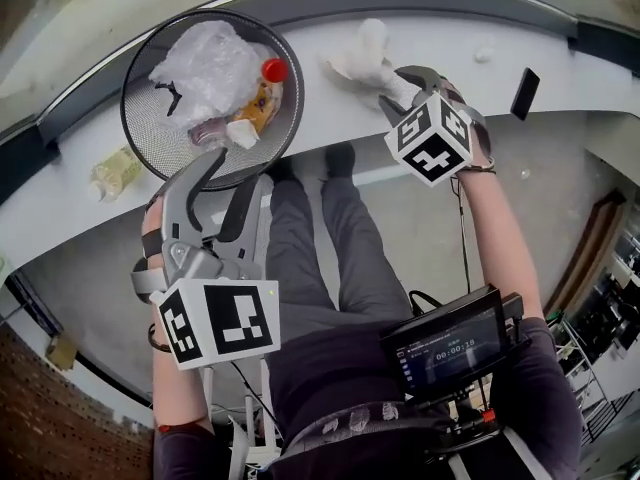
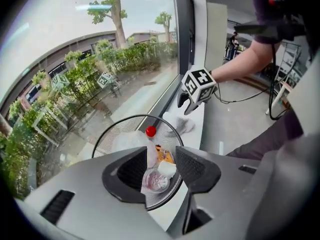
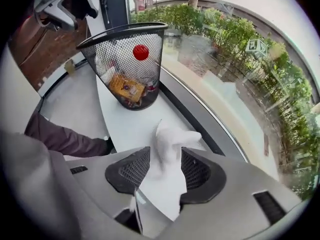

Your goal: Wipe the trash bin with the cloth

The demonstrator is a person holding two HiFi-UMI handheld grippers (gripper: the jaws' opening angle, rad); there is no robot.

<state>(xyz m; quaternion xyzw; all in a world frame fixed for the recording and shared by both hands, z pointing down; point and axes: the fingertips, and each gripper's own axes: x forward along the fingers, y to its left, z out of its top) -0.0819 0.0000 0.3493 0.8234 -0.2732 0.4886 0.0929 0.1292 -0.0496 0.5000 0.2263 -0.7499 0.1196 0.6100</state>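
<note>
A black mesh trash bin (image 1: pixel 135 78) stands on the white window ledge (image 1: pixel 560 78), holding a clear plastic bag, a red-capped bottle and wrappers. My left gripper (image 1: pixel 235 168) is at the bin's near rim, its jaws apart with nothing pressed between them; in the left gripper view (image 2: pixel 160 171) the bin (image 2: pixel 115 139) shows through the gap. The white cloth (image 1: pixel 365 58) lies crumpled on the ledge to the right of the bin. My right gripper (image 1: pixel 405 90) is over it. In the right gripper view (image 3: pixel 165 169) the cloth (image 3: pixel 170 144) lies loosely between the spread pads, with the bin (image 3: pixel 125 49) beyond it.
A black phone-like slab (image 1: pixel 524 93) and a small white scrap (image 1: pixel 483 55) lie on the ledge at the right. A crumpled plastic bottle (image 1: pixel 115 173) lies left of the bin. The window glass runs behind the ledge. The person's legs are under its front edge.
</note>
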